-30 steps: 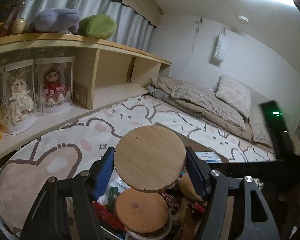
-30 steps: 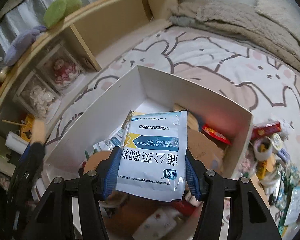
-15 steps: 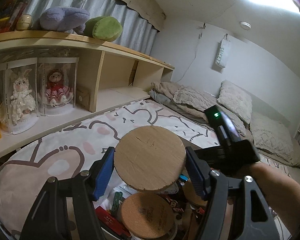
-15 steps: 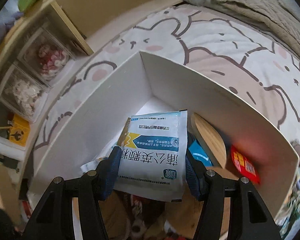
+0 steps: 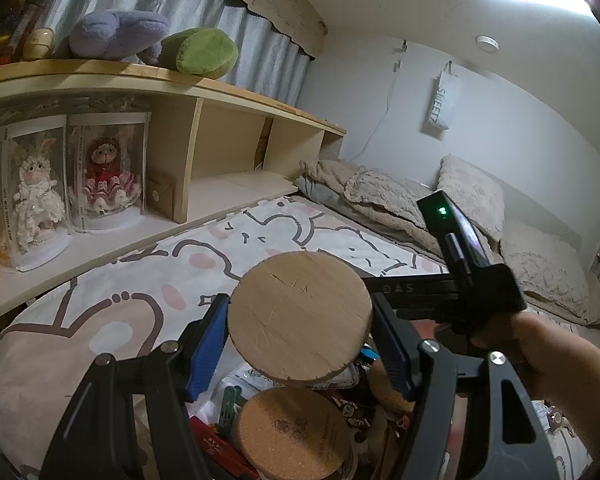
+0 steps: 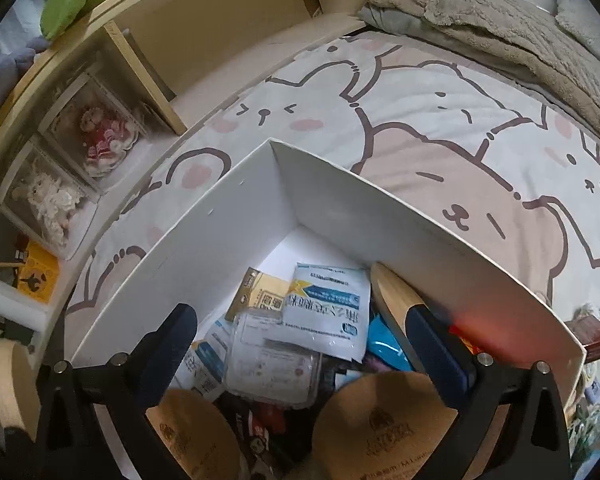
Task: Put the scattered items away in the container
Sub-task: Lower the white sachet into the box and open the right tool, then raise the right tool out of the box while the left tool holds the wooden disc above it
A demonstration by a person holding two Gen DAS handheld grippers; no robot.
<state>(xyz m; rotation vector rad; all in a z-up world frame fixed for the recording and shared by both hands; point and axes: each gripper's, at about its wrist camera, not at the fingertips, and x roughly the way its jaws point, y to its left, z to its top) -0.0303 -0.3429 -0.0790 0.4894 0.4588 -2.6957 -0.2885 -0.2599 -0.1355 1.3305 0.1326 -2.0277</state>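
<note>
My left tool [image 5: 300, 340] grips a round, pale wooden disc [image 5: 299, 316] by its edges between the blue pads, its flat scratched face turned toward the camera, held up above the clutter. Under it lies a round cork coaster [image 5: 294, 432] with a faint printed stamp. Past the disc the bed with the rabbit-print cover [image 5: 148, 280] lies bare up to the wooden shelf [image 5: 100, 76] on the left.

My right tool [image 6: 300, 344] hangs over the white, open-topped cardboard box [image 6: 236, 216] and its jaws are opening, the pads wide apart with nothing between them. The blue-and-white printed sachet [image 6: 328, 300] lies flat in the box near the far corner, on a clear plastic packet [image 6: 272, 364] and partly over a yellow-and-white packet [image 6: 260, 292]. To its right a tan wooden disc [image 6: 392, 292] leans on edge against the box wall, with a bright blue wrapper [image 6: 384, 344] below it. Two more cork coasters [image 6: 384, 420] sit at the near side. The far corner floor of the box is bare
</note>
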